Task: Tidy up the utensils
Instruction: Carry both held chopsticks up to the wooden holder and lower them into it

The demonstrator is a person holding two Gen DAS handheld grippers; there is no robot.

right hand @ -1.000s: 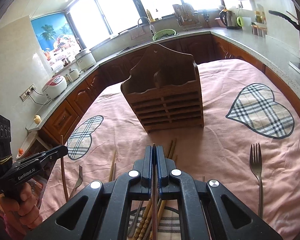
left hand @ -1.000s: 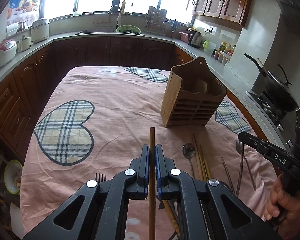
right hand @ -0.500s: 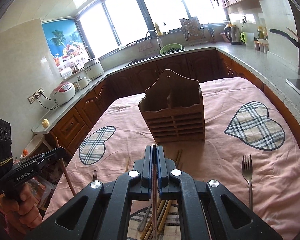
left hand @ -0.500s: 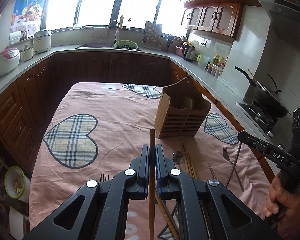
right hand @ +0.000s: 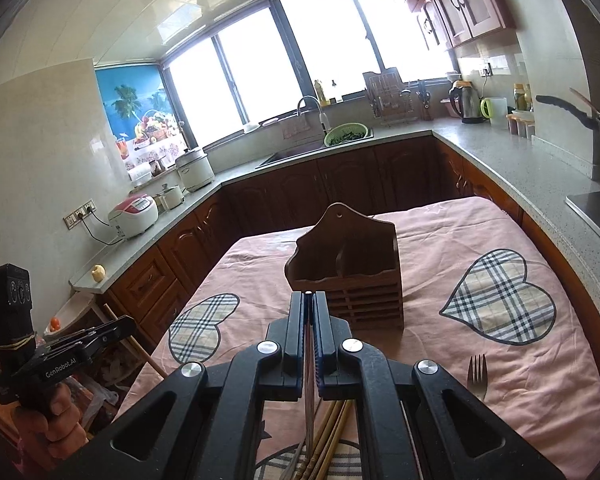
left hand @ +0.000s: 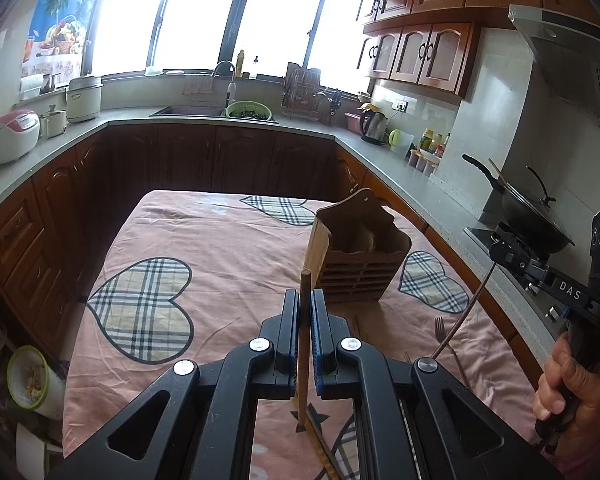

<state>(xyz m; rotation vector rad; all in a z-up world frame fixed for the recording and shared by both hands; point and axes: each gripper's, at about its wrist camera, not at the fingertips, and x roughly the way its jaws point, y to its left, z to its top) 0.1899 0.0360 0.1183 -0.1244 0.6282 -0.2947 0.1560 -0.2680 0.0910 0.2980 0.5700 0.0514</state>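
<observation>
Left tool (left hand: 305,312) clamps a wooden chopstick (left hand: 303,344), right tool (right hand: 309,312) a thin metal utensil (right hand: 309,392), wooden holder (right hand: 352,276) just ahead; either long stick may pivot, missing its slot.

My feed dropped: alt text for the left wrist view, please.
The left hand-held gripper is shut on a wooden chopstick above a pink tablecloth. A wooden holder stands ahead; the right hand-held gripper holds a thin utensil.
</observation>
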